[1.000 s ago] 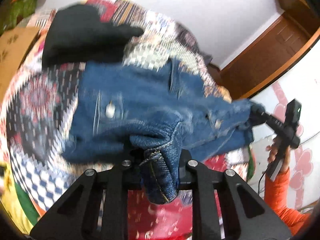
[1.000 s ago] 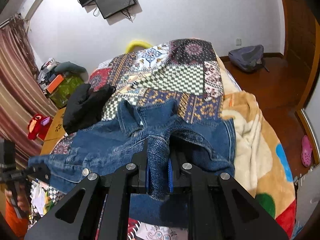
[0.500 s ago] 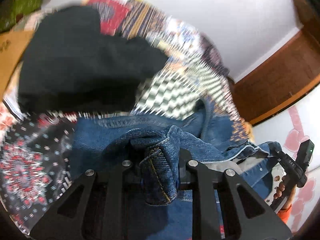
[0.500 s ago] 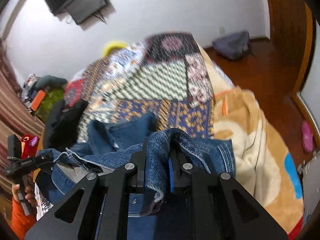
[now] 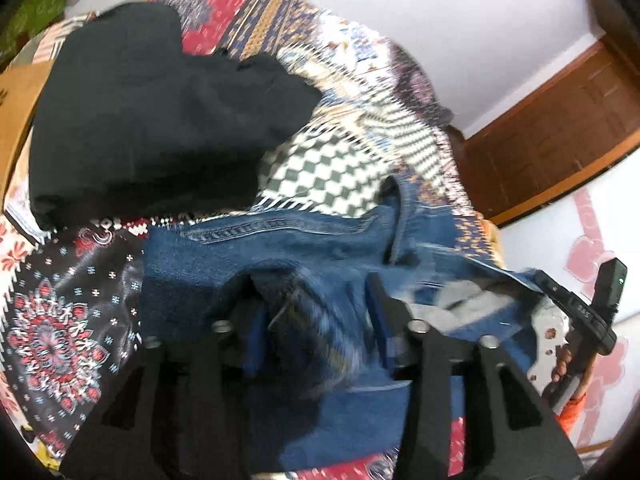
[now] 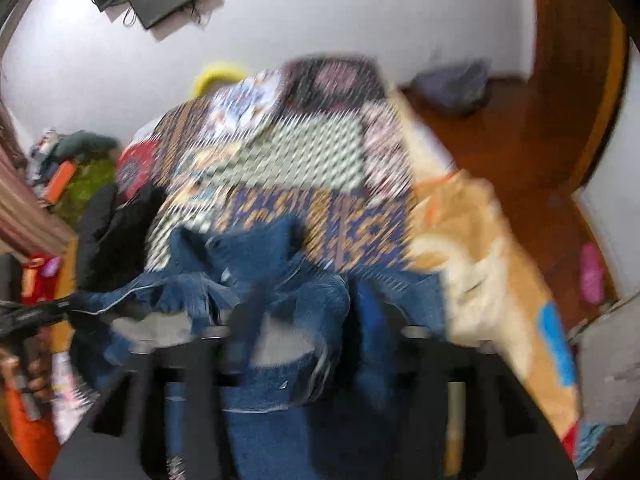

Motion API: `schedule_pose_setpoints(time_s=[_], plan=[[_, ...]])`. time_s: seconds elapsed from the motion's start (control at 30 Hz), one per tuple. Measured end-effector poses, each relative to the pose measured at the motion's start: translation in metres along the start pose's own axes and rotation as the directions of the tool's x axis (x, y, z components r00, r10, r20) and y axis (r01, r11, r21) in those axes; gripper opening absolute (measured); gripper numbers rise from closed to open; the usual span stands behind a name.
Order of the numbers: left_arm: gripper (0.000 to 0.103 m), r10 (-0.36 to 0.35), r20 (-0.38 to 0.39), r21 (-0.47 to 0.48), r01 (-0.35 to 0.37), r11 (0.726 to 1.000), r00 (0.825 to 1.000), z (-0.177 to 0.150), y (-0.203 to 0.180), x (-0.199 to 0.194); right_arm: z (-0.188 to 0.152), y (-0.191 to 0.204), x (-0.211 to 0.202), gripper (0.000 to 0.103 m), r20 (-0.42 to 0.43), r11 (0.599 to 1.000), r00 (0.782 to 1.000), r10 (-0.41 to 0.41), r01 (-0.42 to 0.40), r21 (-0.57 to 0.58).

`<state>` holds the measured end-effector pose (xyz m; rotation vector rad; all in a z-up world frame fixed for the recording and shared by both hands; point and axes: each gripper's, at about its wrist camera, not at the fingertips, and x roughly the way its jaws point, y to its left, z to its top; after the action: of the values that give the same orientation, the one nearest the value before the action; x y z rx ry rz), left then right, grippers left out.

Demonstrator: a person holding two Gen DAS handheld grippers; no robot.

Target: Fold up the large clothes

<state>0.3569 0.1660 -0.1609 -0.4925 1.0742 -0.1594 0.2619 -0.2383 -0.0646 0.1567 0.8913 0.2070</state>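
A blue denim jacket point(image 5: 288, 248) lies on the patchwork bedspread point(image 5: 344, 168), its lower edge folded up over the body. My left gripper point(image 5: 316, 312) has its jaws spread wide, with a blurred fold of denim loose between them. My right gripper point(image 6: 308, 312) also stands with jaws apart, and denim point(image 6: 304, 308) slips down between them. The right gripper shows in the left wrist view point(image 5: 576, 312) at the jacket's far edge. Both views are motion-blurred.
A black garment point(image 5: 160, 120) lies on the bed beyond the jacket, close to its upper edge. An orange-and-cream blanket point(image 6: 488, 264) covers the bed's right side. A wooden door point(image 5: 560, 128) and a wooden floor with a backpack point(image 6: 456, 84) lie beyond.
Both grippers carried the jacket's edge forward over its body, toward the collar. Their jaws, shut on denim before, now stand apart and the fabric is dropping out.
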Motion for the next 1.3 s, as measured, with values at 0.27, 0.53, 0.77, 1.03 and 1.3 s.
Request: schedule_pose_setpoints(time_s=[0.27, 0.53, 0.77, 1.03, 1.3], plan=[[0.069, 0.133, 0.133, 0.079, -0.145, 0.986, 0.982, -0.016, -0.016, -0.045, -0.021, 0.017, -0.045, 0.078, 0.039, 0.996, 0.998, 0.039, -0.036, -0.080], [0.069, 0.167, 0.031, 0.173, -0.169, 0.970, 0.986, -0.058, -0.024, -0.015, -0.061, 0.047, -0.023, 0.078, -0.077, 0.970, 0.997, 0.021, -0.039, -0.239], [0.069, 0.246, -0.067, 0.229, -0.225, 0.947, 0.967, -0.090, -0.025, 0.043, -0.095, 0.051, 0.016, 0.078, -0.198, 0.955, 0.979, -0.056, -0.005, -0.296], [0.083, 0.311, 0.074, 0.343, -0.317, 0.884, 0.948, -0.132, -0.032, 0.043, -0.110, 0.039, 0.006, 0.080, -0.163, 0.964, 0.986, -0.041, -0.004, -0.267], [0.083, 0.332, 0.109, 0.263, -0.350, 0.899, 0.937, -0.153, -0.021, 0.013, -0.113, 0.047, -0.006, 0.080, -0.151, 0.953, 0.984, -0.094, 0.046, -0.298]])
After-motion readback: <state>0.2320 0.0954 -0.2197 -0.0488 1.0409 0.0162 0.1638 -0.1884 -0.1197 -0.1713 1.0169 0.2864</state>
